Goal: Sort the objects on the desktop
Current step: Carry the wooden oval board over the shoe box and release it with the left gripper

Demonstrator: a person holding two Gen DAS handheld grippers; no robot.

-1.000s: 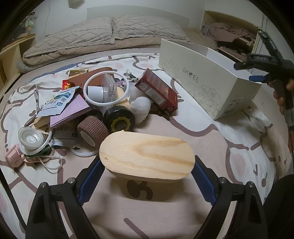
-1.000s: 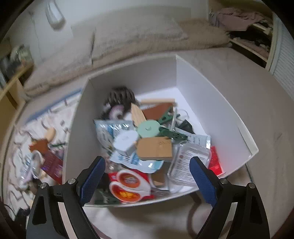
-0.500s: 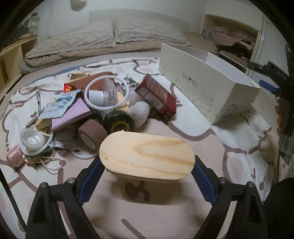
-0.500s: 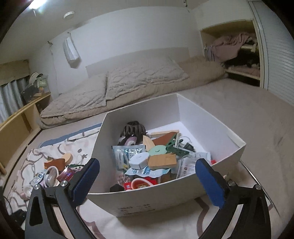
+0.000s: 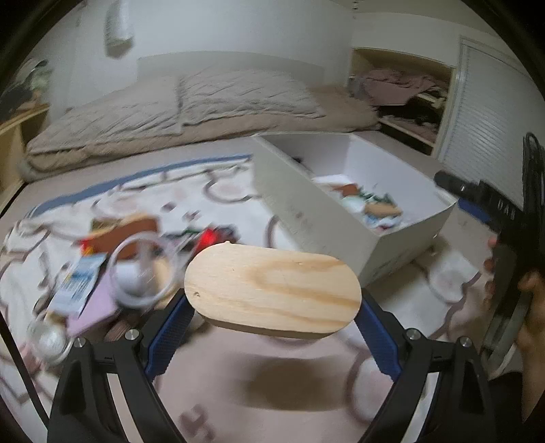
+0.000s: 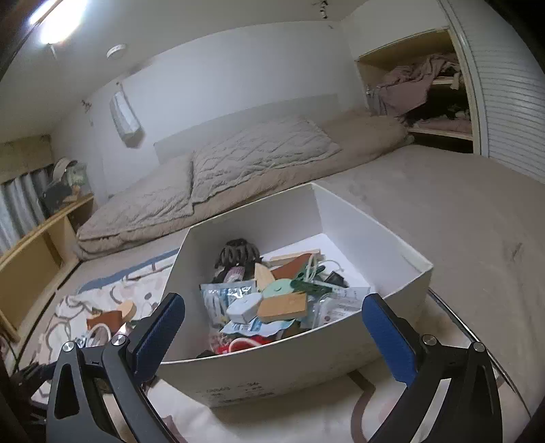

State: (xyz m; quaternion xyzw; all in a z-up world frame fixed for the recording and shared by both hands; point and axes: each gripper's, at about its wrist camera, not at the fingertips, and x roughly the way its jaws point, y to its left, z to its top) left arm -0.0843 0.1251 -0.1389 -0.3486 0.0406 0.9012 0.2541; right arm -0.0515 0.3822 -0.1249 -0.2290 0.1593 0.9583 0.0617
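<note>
The oval wooden board (image 5: 272, 289) is pinched across its long axis by the left gripper (image 5: 272, 327), carried flat above the bed (image 5: 238, 392), with the open white box (image 5: 357, 218) ahead and to the right of it, so the drop probably calls for a swing rightward over the near wall. The right gripper (image 6: 272, 327) hangs spread wide and empty just short of that same box (image 6: 289, 368), nearer to it than the left.

White walls (image 6: 238, 61); beige pillows (image 6: 259, 153) on bed; ceiling light (image 6: 58, 20) lit; louvred door (image 6: 511, 102) right.
</note>
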